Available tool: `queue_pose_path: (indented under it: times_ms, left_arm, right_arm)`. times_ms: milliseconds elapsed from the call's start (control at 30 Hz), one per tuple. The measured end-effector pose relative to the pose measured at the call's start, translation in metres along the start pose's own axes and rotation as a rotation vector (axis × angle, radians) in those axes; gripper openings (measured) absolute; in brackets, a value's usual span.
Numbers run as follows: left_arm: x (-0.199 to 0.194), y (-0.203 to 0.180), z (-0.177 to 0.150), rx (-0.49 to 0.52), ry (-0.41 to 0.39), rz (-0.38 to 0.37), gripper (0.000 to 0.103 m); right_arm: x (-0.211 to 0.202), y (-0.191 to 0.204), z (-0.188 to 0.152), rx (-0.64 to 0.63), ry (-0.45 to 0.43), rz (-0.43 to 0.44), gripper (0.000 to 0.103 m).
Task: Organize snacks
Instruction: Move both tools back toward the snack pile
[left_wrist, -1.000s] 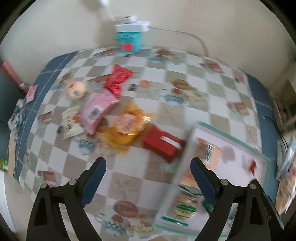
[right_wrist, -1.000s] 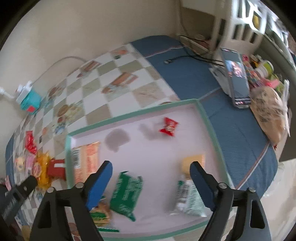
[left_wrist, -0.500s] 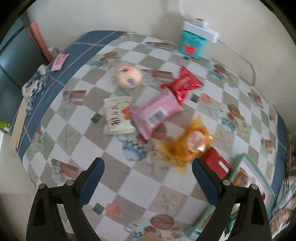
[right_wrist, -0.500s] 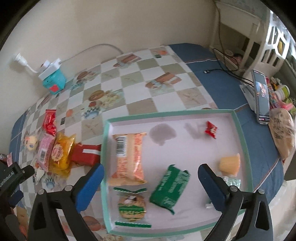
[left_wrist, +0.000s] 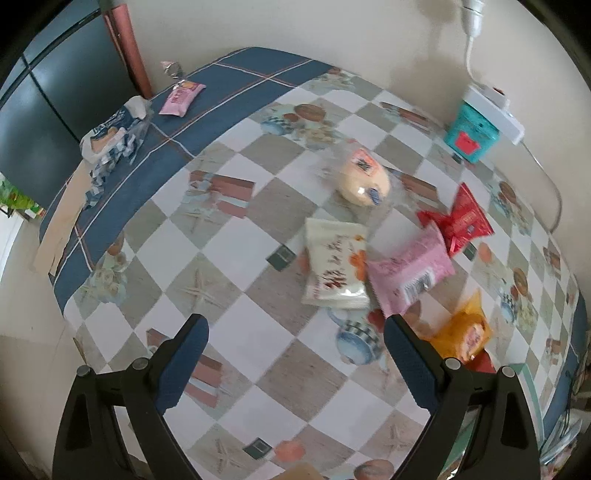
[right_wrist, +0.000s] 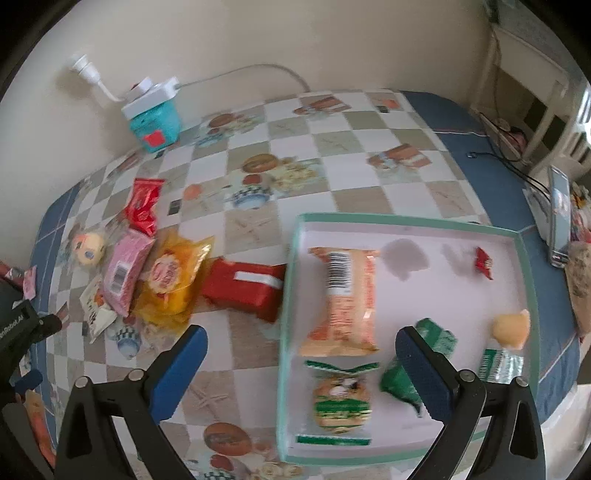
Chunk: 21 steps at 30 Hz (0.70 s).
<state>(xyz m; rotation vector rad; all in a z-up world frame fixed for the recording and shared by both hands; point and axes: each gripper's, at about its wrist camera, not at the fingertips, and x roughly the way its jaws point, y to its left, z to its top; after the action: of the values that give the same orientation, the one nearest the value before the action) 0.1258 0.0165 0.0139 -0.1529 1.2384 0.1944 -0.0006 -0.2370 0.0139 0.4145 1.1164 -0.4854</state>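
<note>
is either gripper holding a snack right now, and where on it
Nothing is held. The left gripper and right gripper are both open with empty fingers, above the table and the tray.

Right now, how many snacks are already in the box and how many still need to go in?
About six snacks already lie in the green-edged box, among them the orange packet and a round cookie. Nothing is in hand: left gripper and right gripper are both open and empty. Left on the tablecloth: the red box, yellow bag, pink packet, white packet, red wrapper and bun.
</note>
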Motion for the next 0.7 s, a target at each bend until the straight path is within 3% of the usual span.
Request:
queue_pose_path:
  times_ms: [300,700]
  left_arm:
    - [0.008,0.025,0.017,-0.057,-0.003,0.004,0.096]
    - [0.023,0.016,0.027,-0.023,0.027,-0.045,0.096]
  right_arm:
    - [0.011,0.036,-0.004,-0.077,0.020,0.026,0.103]
    - [0.022,0.031,0.013,-0.061,-0.002,0.060,0.103]
